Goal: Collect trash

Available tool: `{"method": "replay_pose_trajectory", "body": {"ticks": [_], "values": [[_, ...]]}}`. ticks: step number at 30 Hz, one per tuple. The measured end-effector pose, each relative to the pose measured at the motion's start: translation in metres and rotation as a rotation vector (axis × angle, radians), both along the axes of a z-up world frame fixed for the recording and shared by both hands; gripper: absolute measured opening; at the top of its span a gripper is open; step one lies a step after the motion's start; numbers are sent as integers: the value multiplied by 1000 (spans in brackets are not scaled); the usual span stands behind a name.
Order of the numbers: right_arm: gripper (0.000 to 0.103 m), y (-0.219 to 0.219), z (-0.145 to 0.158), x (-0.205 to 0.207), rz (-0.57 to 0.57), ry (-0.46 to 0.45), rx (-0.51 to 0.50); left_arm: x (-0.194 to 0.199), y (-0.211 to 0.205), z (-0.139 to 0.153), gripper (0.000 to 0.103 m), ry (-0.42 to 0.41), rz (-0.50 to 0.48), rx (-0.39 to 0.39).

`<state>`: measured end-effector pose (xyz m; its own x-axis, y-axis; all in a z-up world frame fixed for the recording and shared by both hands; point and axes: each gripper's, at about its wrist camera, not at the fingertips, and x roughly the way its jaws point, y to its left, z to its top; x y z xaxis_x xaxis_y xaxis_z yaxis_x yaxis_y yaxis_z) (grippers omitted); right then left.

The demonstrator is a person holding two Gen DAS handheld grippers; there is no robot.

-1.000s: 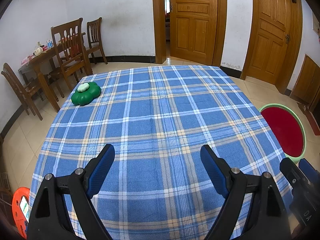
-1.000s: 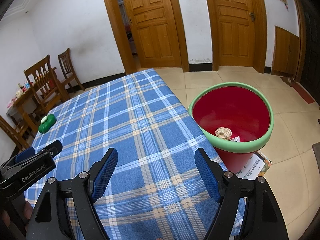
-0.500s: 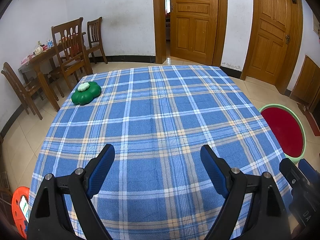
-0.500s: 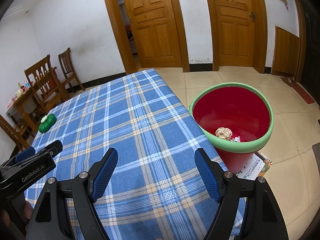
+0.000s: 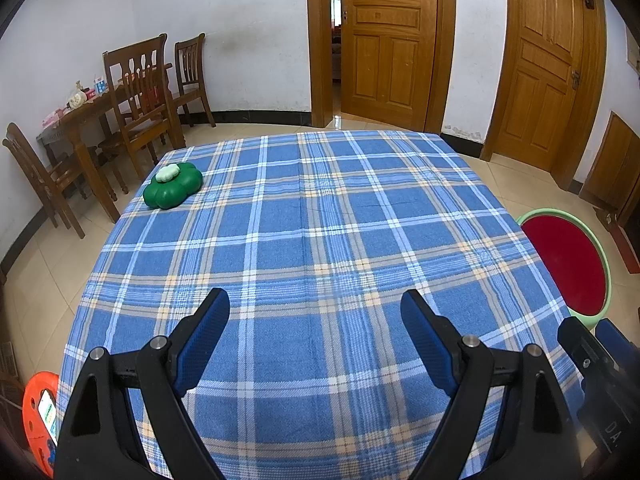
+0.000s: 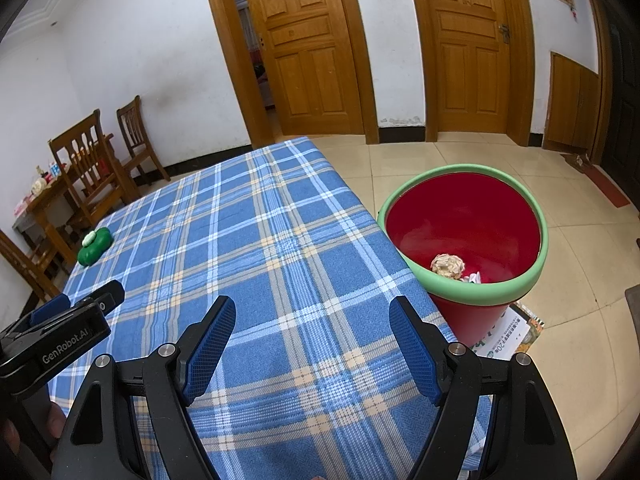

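Note:
A red bin with a green rim [image 6: 484, 300] stands on the floor at the table's right edge; the bin's rim [image 5: 602, 264] also shows in the left wrist view. Inside it lie a crumpled beige paper ball [image 6: 447, 266] and a white scrap [image 6: 474, 278]. My left gripper [image 5: 315, 308] hangs open over the near part of the blue plaid tablecloth [image 5: 304, 240], nothing between its fingers. My right gripper [image 6: 312, 314] is open too, above the cloth's near right part, left of the bin. A green flower-shaped object [image 5: 173, 190] with a pale top sits at the far left corner.
Wooden chairs [image 5: 140, 96] and a small cluttered table stand by the far left wall. Two wooden doors [image 5: 390, 40] are at the back. An orange object [image 5: 40, 412] lies on the floor at lower left. A printed paper [image 6: 508, 336] lies under the bin.

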<state>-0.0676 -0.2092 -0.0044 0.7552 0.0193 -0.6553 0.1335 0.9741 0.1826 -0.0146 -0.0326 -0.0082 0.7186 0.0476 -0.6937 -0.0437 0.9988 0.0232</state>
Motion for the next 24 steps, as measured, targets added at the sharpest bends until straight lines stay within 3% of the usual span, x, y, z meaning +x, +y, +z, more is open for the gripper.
{"method": "replay_pose_trajectory", "body": {"ticks": [24], "values": [[80, 0, 0, 0, 1, 1, 0, -1, 1, -2, 87, 5, 4, 0]]}}
